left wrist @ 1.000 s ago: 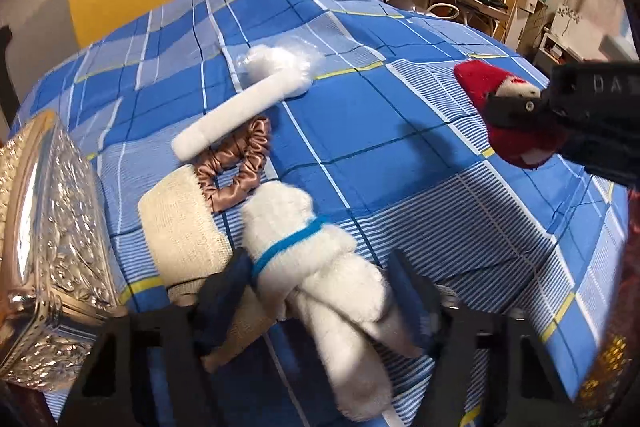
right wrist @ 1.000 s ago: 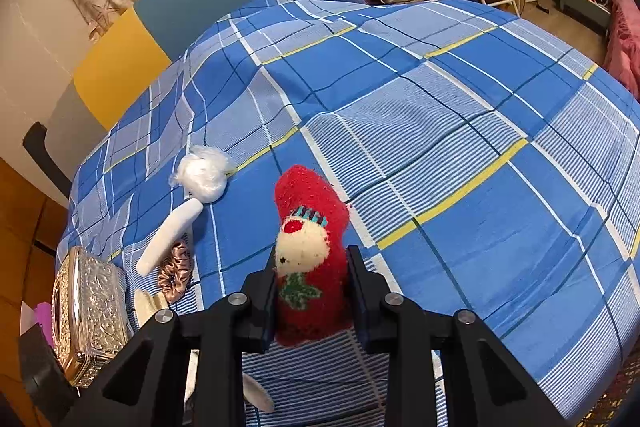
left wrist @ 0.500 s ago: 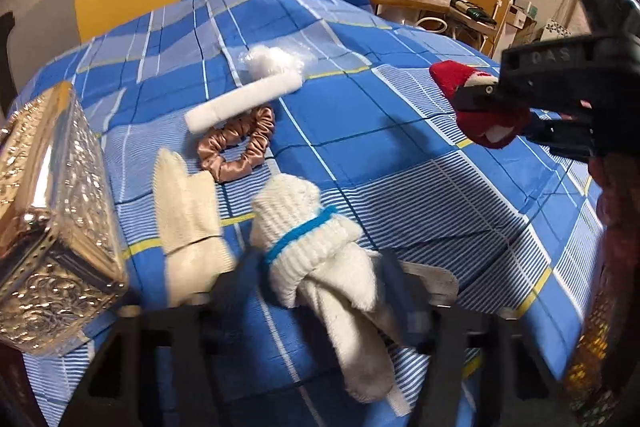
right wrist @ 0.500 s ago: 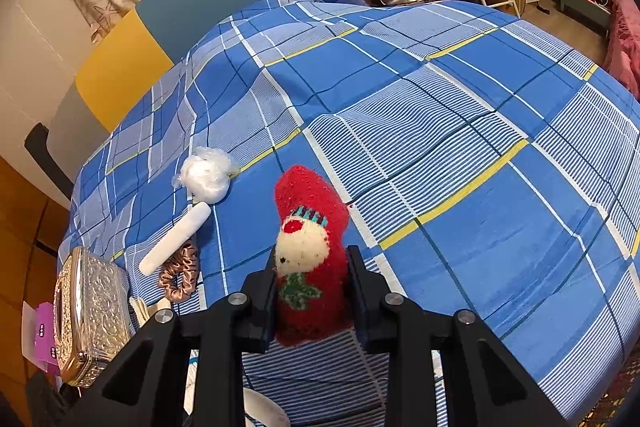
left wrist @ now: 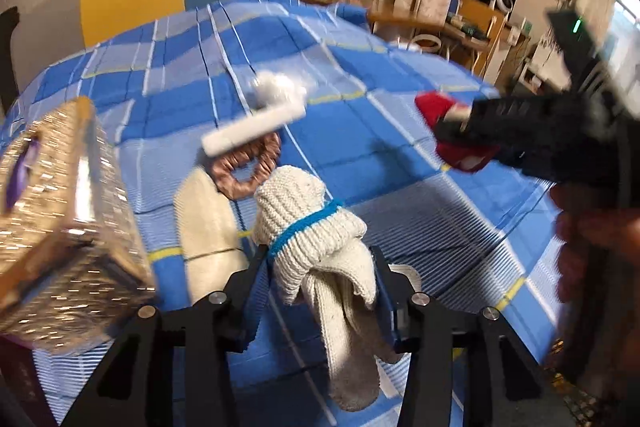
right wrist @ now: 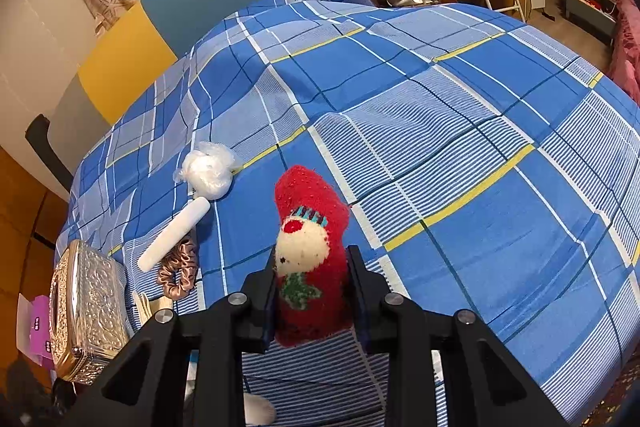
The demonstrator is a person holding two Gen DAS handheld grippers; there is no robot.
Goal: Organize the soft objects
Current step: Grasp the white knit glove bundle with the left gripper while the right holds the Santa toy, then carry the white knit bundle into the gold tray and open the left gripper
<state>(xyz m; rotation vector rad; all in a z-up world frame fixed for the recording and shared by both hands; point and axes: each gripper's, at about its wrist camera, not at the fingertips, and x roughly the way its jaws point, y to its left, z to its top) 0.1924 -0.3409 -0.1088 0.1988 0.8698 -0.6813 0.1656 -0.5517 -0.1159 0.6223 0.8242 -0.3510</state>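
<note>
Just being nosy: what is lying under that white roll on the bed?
The white roll lies across a brown satin scrunchie, on the blue checked bedspread. Part of the scrunchie is hidden beneath the roll.

At the lower centre of your left view hangs a cream knitted glove with a blue cuff band (left wrist: 320,235); your right view centres a fuzzy red sock with a cream face and green sprig (right wrist: 310,259). Beneath both lies a blue plaid bedsheet crossed by white and yellow lines (right wrist: 460,131), and at lower left an embossed silver-gold metal box (right wrist: 86,311).

Both wrist views look steeply down, close over the plaid bedspread (right wrist: 460,147) (shared ground).
</note>
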